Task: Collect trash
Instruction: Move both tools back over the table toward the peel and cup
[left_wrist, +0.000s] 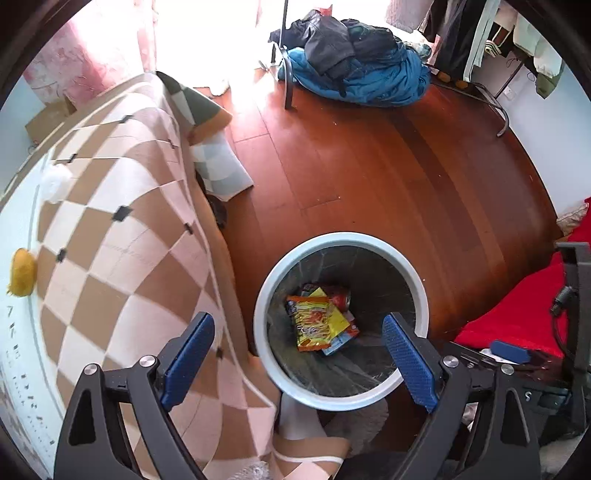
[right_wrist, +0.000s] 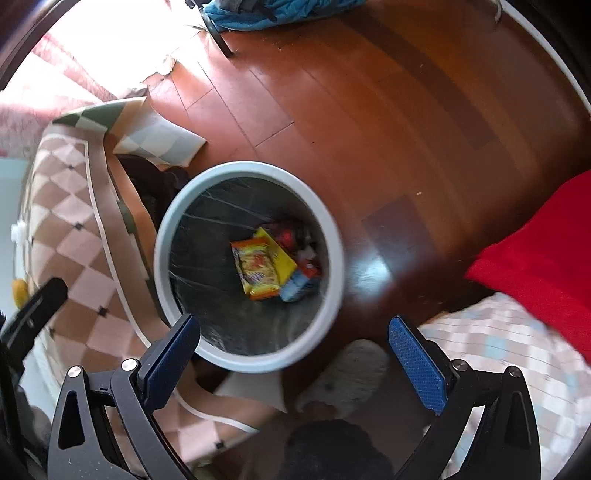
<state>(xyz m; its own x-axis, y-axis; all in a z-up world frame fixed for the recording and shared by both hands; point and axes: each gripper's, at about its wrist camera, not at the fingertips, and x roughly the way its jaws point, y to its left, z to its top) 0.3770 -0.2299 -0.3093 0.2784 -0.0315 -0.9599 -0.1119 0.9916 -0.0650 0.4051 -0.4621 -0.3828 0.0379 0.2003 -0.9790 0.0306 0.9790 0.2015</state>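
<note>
Both your hand-held grippers, left (left_wrist: 297, 354) and right (right_wrist: 293, 356), hover spread wide and empty. Below, the trash bin (left_wrist: 424, 295) holds an orange snack wrapper (left_wrist: 312, 325) and a red can (left_wrist: 340, 295).

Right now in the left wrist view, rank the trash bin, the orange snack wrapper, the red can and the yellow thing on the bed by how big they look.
1. trash bin
2. orange snack wrapper
3. yellow thing and red can: unsure, the can is partly hidden.

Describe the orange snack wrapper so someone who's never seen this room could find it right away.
Find the round white-rimmed bin on the wooden floor beside the checkered blanket. The orange snack wrapper lies on top inside it, the largest piece there, over a red can.
</note>
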